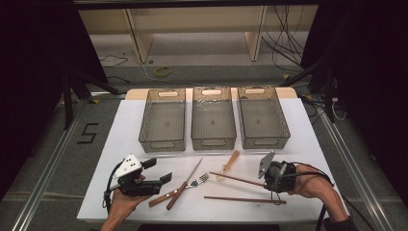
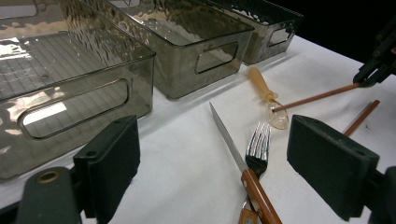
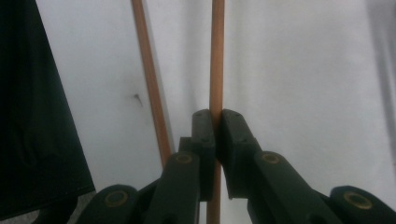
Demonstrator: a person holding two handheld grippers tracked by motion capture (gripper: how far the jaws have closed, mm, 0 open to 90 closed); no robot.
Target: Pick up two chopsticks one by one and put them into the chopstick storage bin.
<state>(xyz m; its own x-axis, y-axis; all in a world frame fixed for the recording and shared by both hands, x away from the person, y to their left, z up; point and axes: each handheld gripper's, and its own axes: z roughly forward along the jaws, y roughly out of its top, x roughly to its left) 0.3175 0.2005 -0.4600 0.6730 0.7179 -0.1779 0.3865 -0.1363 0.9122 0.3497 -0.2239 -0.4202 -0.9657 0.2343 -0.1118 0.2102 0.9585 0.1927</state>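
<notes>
Gripping one chopstick point(image 3: 216, 56), right tongs point(image 3: 216, 122) point low across the table point(image 1: 308, 139).

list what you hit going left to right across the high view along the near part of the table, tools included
left tool → knife → fork → spoon → right tool, shut on a chopstick. The knife and fork cross at their handles, so they are ordered by their far ends.

Three bins point(image 1: 162, 120), two chopsticks point(image 1: 244, 199), one knife point(image 1: 185, 184), fork point(image 1: 197, 182), perhaps one spoon point(image 1: 228, 165).
</notes>
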